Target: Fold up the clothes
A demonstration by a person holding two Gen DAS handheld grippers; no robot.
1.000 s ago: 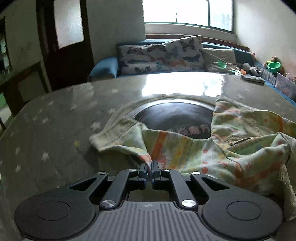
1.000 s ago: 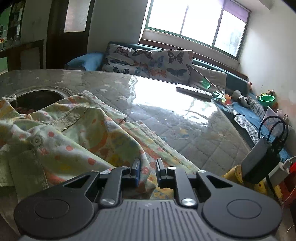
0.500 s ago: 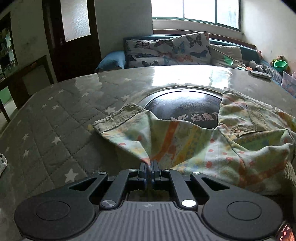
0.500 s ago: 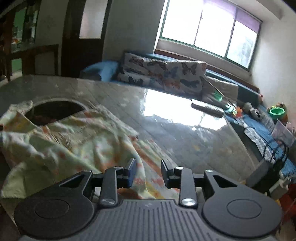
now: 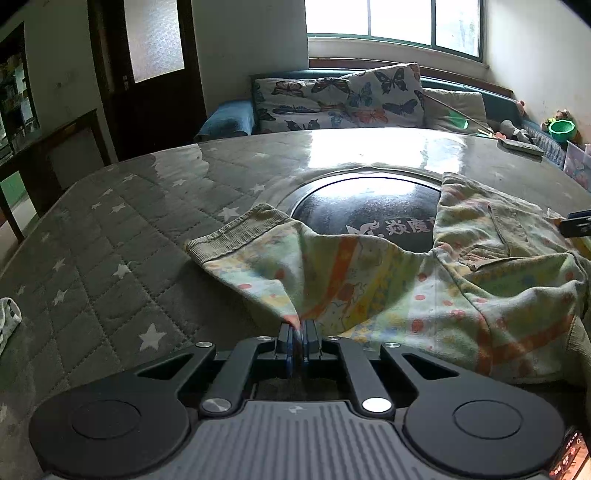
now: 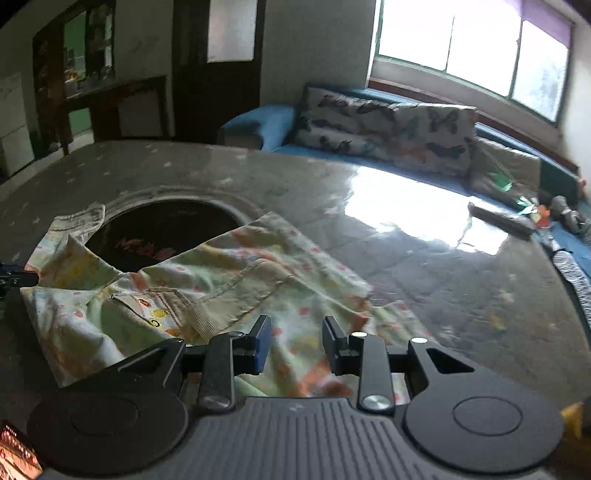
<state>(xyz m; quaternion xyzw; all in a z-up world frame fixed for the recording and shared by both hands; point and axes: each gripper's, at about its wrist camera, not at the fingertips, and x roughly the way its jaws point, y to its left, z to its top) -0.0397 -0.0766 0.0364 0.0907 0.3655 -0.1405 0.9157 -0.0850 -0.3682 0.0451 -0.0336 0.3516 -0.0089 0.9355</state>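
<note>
Folding partway: my left gripper [image 5: 298, 329] pinches the pastel printed cotton garment [image 5: 424, 291], rumpled on the grey star-quilted table [image 5: 122, 236], while my right gripper [image 6: 294, 341] hovers spread, leaving flattening and further folds.

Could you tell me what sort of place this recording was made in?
Most likely a home living room: a sofa with butterfly cushions under a window, and a quilted table holding a patterned garment.
</note>
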